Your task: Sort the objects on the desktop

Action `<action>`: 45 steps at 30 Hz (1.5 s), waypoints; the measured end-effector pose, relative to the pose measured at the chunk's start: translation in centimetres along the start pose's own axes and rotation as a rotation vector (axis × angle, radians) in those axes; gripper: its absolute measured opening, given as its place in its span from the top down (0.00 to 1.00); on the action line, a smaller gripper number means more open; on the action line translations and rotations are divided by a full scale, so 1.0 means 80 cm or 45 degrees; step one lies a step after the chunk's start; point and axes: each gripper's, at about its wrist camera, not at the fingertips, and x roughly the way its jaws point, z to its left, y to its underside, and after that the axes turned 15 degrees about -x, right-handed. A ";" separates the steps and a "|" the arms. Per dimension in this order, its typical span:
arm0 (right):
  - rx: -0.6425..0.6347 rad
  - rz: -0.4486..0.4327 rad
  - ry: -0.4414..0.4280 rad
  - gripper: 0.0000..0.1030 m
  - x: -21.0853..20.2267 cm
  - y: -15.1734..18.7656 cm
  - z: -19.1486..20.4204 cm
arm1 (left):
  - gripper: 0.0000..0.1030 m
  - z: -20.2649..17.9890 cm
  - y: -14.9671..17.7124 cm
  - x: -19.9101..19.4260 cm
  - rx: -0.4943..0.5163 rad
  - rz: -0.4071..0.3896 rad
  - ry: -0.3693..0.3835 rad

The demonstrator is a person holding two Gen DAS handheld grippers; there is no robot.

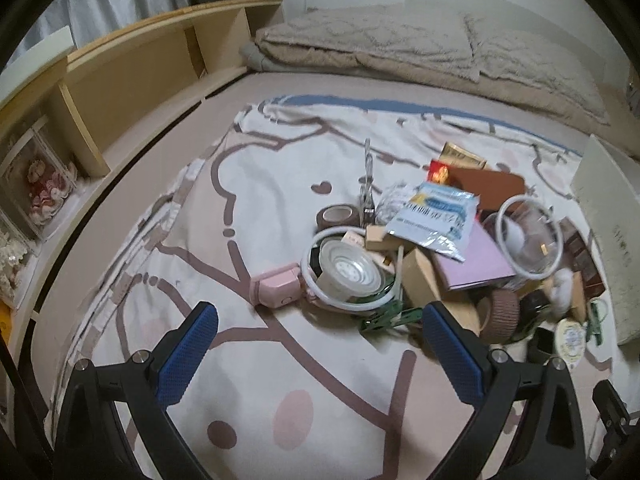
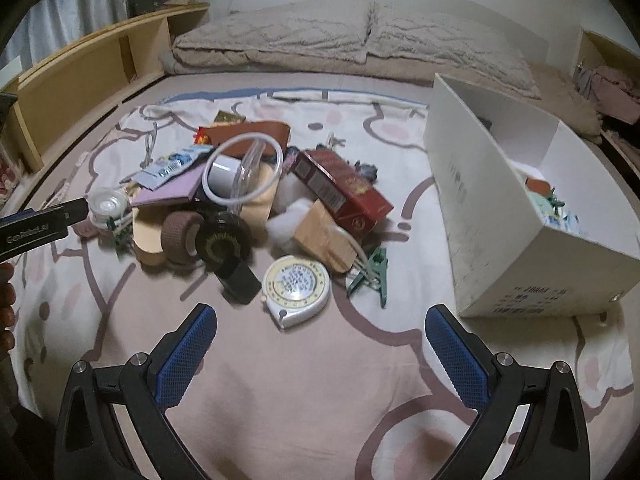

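Observation:
A pile of small objects lies on a patterned blanket (image 1: 256, 184) on a bed. In the left wrist view my left gripper (image 1: 320, 320) is open and empty, just short of a pink device (image 1: 276, 288), a white round lamp (image 1: 348, 272) and a green clip (image 1: 392, 316). In the right wrist view my right gripper (image 2: 320, 320) is open and empty, just short of a round tape measure (image 2: 298, 284), a black block (image 2: 240, 280), a green clip (image 2: 370, 270) and a red box (image 2: 340, 188). The left gripper also shows at the left edge (image 2: 76, 210).
A white open box (image 2: 500, 208) holding a few items stands right of the pile; it also shows in the left wrist view (image 1: 608, 216). A brown tape roll (image 2: 184, 238), a clear ring-rimmed container (image 2: 244, 172), a folded duvet (image 2: 340, 40) and a wooden shelf (image 1: 140, 76) are also there.

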 end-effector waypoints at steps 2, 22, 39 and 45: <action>0.011 0.024 -0.008 0.00 0.007 0.003 0.000 | 0.00 0.000 0.002 0.011 -0.002 0.015 -0.019; 0.052 0.002 -0.056 0.00 0.021 0.005 -0.005 | 0.00 0.000 0.003 0.073 -0.129 0.165 -0.007; 0.191 -0.008 -0.078 0.00 0.046 0.011 -0.029 | 0.00 0.033 0.016 0.056 -0.013 0.161 -0.125; 0.269 -0.045 -0.074 0.00 0.044 0.012 -0.042 | 0.00 0.044 0.020 0.063 -0.008 0.182 -0.221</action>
